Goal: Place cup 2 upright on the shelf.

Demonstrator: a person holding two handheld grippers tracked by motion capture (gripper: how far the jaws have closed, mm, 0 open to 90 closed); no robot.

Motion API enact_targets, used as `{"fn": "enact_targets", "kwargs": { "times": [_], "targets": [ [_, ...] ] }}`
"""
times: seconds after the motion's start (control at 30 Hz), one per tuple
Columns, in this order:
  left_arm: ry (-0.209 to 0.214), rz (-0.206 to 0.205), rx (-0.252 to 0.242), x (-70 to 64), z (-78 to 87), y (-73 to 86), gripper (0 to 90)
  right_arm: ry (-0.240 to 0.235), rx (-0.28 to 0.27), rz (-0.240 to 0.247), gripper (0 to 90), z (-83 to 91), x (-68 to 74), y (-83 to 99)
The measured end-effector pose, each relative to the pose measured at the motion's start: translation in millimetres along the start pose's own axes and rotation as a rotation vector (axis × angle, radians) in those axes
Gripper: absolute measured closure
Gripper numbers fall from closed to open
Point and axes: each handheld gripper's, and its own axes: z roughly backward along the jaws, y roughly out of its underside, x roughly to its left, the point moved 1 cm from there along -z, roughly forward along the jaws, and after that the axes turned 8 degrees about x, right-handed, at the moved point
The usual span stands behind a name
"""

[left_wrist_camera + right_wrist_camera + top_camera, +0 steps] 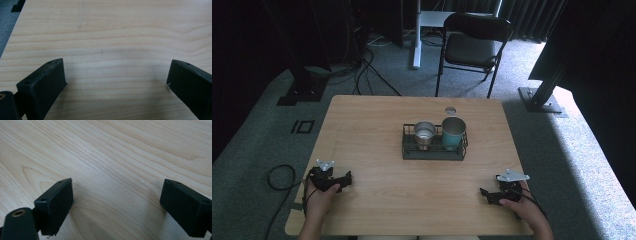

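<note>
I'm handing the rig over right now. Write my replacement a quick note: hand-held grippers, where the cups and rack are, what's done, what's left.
Left hand-held gripper: open, holding nothing, low over the near-left part of the table.
Right hand-held gripper: open, holding nothing, low over the near-right part.
Wire rack: mid-table, toward the far side. The silver cup and teal cup stand upright inside it, side by side, teal on the right.
Done: nothing is gripped so far.
Left: probably reaching forward to the rack and cups; both are well ahead of the grippers.
</note>
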Motion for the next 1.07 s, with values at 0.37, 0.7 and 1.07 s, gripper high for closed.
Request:
{"fn": "enact_targets", "kwargs": {
  "times": [0.37, 0.7, 1.07],
  "targets": [
    [0.024, 0.025, 0.008, 3.2, -0.4, 0.9, 2.7, 0.0, 0.0, 0.0, 11.0, 0.0, -0.1, 0.0],
    [0.008, 0.051, 0.007, 1.1, -1.5, -0.6, 2.6, 0.0, 0.0, -0.001, 11.0, 0.0, 0.0, 0.0],
    [-0.014, 0.078, 0.011, -1.1, -2.4, -1.9, 2.0, 0.0, 0.0, -0.001, 11.0, 0.0, 0.0, 0.0]
  ]
}}
